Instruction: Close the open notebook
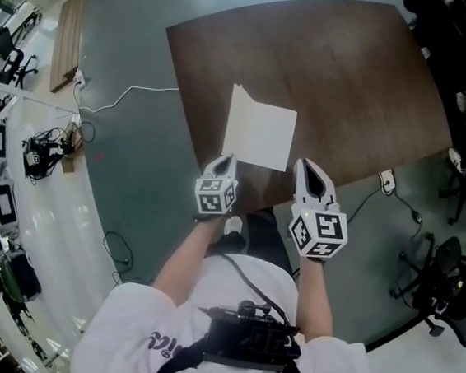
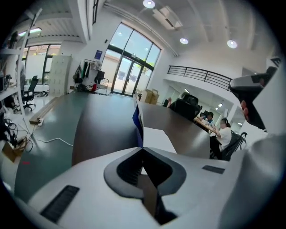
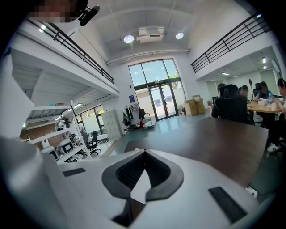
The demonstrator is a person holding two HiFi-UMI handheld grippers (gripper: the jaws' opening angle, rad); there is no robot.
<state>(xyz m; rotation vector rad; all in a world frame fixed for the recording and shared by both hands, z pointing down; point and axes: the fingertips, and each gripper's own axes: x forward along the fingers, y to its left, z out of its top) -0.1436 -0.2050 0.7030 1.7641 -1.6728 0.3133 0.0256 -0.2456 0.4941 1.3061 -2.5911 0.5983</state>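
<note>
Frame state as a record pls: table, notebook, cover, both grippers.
table: dark brown table
notebook: notebook lies near the table's front edge, white page up, not yet closed
cover: blue cover stands about upright along the notebook's left side
left gripper: left gripper has its jaws together at the cover's near edge, apparently pinching it
right gripper: right gripper has its jaws together with nothing between them, beside the notebook's near right corner; contact cannot be told
</note>
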